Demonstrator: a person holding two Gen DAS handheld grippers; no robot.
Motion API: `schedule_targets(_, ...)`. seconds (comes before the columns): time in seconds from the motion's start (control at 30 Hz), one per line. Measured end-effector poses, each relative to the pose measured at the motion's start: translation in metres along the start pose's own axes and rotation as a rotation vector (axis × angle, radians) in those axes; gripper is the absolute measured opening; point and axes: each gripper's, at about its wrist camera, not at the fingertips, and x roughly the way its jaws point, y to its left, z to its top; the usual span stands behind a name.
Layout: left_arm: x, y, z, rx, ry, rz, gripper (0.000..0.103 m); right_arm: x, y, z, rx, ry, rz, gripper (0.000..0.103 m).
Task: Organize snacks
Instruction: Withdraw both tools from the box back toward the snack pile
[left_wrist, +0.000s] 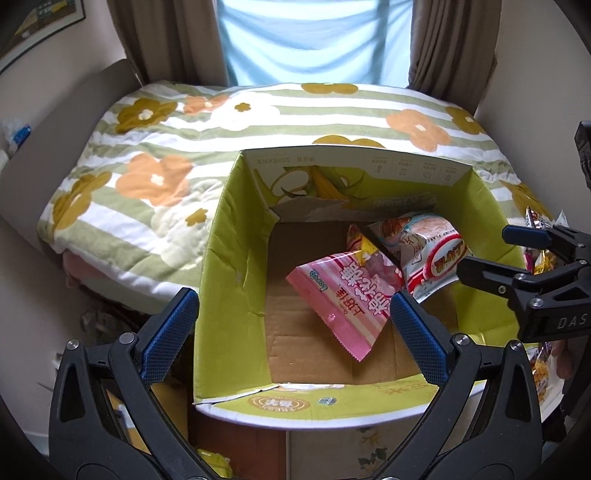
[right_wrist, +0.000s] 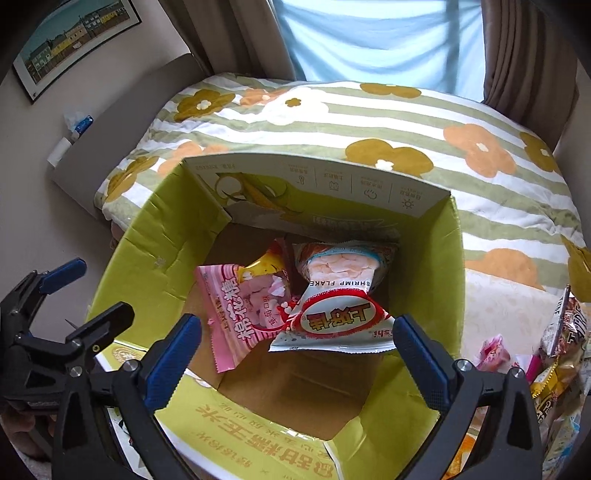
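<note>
While both claws hovered over green carton (right_wrist: 454, 258), left gripper (left_wrist: 295, 321) and right gripper (right_wrist: 297, 345) gaped wide, held nothing. Pink marshmallow bag (right_wrist: 236, 314), shrimp flake bag (right_wrist: 340, 295) lay inside. Loose snack pile (right_wrist: 561, 354) waited right; judged best next: pinch one bag's edge, lower past rim.

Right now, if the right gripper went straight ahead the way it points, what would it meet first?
Most likely the shrimp flake bag lying in the open cardboard box. The right gripper is open and empty above it, though depth is hard to judge.
</note>
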Motion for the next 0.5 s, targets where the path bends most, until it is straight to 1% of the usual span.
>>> schedule_targets(0.1, -0.010, -0.002, -0.001, 0.012, -0.019, 0.000, 0.103, -0.017, 0.002, -0.003, -0.008, -0.037, -0.008, 0.103)
schedule_targets(0.2, -0.020, -0.005, -0.003, 0.020, -0.038, -0.018, 0.103, -0.037, 0.004, -0.008, 0.005, -0.066, -0.014, 0.103)
schedule_targets(0.3, -0.031, -0.012, -0.004, 0.027, -0.052, -0.043, 0.103, -0.056, 0.004, -0.015, 0.016, -0.085, -0.043, 0.103)
schedule_targets(0.5, -0.052, -0.033, -0.009, 0.039, -0.082, -0.097, 0.103, -0.096, -0.006, -0.034, 0.018, -0.149, -0.105, 0.103)
